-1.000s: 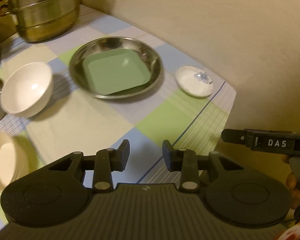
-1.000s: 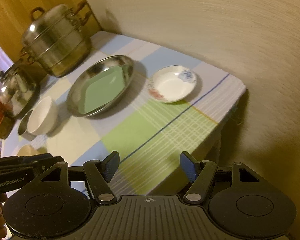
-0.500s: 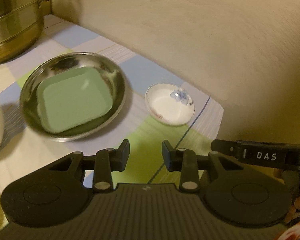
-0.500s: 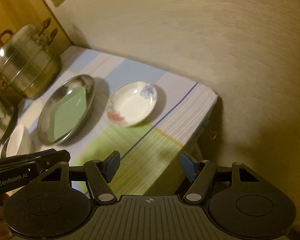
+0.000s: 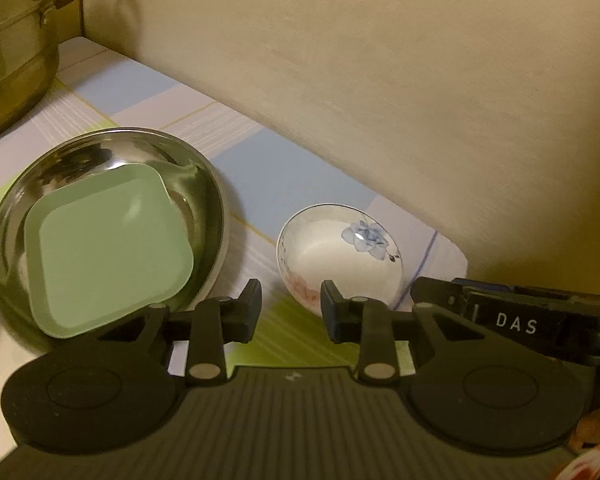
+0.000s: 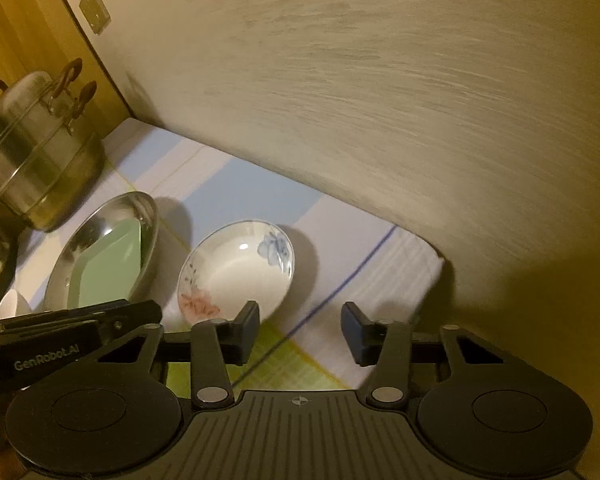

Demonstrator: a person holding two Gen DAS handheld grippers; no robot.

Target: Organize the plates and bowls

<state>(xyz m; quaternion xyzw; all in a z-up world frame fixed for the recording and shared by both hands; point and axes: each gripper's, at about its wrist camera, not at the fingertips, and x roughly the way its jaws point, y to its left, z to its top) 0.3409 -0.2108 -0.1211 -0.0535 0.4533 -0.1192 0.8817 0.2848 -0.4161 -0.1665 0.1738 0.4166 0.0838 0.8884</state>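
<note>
Grippers have swung from the steel dish to the small white flowered porcelain dish at the surface's far corner; left gripper and right gripper fingers closing, both empty.

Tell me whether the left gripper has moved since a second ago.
Yes. The left gripper has swung right along the table toward the floral dish and closed in on it; the steamer pot has slid off to the left edge of its view.
</note>
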